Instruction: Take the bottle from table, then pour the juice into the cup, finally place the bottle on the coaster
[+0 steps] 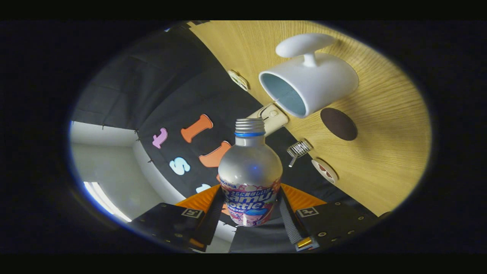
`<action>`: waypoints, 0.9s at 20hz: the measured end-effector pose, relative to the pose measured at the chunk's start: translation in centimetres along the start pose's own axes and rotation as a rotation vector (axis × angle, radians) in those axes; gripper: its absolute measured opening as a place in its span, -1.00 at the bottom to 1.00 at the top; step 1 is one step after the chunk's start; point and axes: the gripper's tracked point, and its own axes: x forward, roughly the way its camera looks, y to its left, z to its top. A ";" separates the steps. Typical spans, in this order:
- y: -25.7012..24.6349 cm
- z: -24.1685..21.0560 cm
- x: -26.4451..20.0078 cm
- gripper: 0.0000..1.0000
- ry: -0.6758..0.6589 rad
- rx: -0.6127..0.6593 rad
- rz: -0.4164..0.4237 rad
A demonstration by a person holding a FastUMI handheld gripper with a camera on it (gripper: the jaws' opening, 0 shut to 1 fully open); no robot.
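A silver bottle [250, 171] with a printed label and a blue ring under its threaded neck sits between my fingers, and my gripper [249, 213] is shut on its lower body. The whole view is rolled over, so the wooden table [384, 160] runs up the right side. The bottle's open mouth points toward a white cup [310, 85] with a pale blue inside and a handle, which stands on the table beyond the fingers. A dark round coaster [338, 123] lies on the table just past the cup.
A small metal wire piece [299, 149] and a round white-and-red disc [324, 170] rest near the table edge. A beige fitting [272, 116] and a round tag [238, 80] sit at the table's edge by the black cloth wall.
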 end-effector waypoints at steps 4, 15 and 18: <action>0.0 -0.1 0.0 0.49 -0.015 0.010 0.012; 0.5 -0.1 0.0 0.49 -0.043 0.059 0.043; 0.6 -0.3 0.2 0.49 -0.047 0.053 0.039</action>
